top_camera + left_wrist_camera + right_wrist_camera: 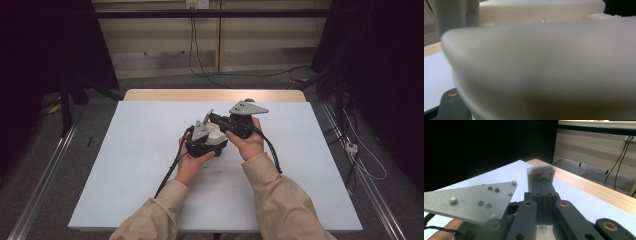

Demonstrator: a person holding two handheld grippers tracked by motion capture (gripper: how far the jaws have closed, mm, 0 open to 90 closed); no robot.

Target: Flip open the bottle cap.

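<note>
**High view.** Both hands meet over the middle of the tabletop. The left gripper carries a white part at its front. The right gripper lies just beyond and to the right of that part, with its jaws pointing leftward across the top of it. The left jaws are the nearer pair and the right jaws come at the part from its far side. The long axis of the part cannot be read here.

**Left gripper view.** The white part sits directly ahead of the jaws, close to the lens and blurred. Its rounded edge runs crosswise to the jaws, and a dark piece of the gripper shows beneath it at lower left. The jaws are clenched, and by its place the part is judged to be what they grasp.

**Right gripper view.** The right gripper has its jaws clenched flat against each other, with a single seam between them. A pale cap sits over their tips. Whether it is pinched or merely resting there cannot be told. The left gripper's grey plate lies beside the jaws on their left, and the tabletop stretches ahead. Any coming move is judged to turn on the right jaws parting, since the part lies below and beside their closed tips.
</note>
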